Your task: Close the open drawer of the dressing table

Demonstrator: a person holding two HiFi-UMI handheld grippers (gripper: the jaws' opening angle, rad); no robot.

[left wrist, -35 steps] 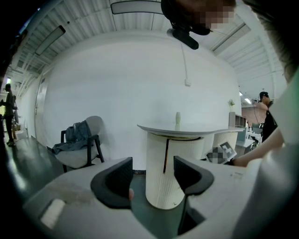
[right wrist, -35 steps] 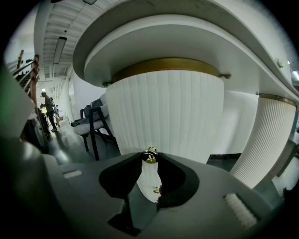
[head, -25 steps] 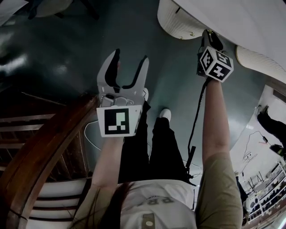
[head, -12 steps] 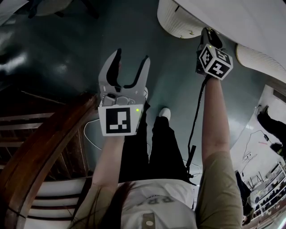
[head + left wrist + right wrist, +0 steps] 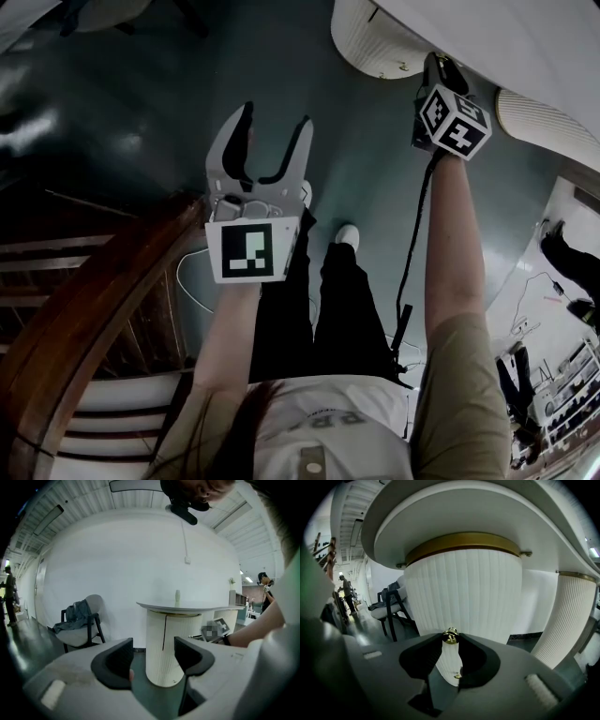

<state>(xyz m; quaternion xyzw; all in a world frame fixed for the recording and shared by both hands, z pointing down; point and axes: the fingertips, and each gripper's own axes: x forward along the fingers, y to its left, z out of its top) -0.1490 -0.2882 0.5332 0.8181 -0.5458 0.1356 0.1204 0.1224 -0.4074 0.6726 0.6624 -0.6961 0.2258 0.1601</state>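
The dressing table [image 5: 461, 597] has a white ribbed round front under a gold band, with a small gold knob [image 5: 450, 635] on it. My right gripper [image 5: 450, 638] has its two dark jaw tips closed on that knob. A second gold knob [image 5: 458, 676] shows lower down. In the head view the right gripper [image 5: 441, 75] reaches up to the white pedestal [image 5: 370, 42], its jaws hidden behind the marker cube. My left gripper [image 5: 272, 127] hangs over the dark floor, open, with nothing between its jaws. From the left gripper view the table [image 5: 168, 644] stands ahead.
A dark wooden chair back [image 5: 94, 309] curves at the lower left. A chair with clothes on it [image 5: 79, 625] stands by the white wall. A second ribbed pedestal [image 5: 539, 117] stands to the right. A cable [image 5: 408, 272] trails down from the right gripper. People stand far off.
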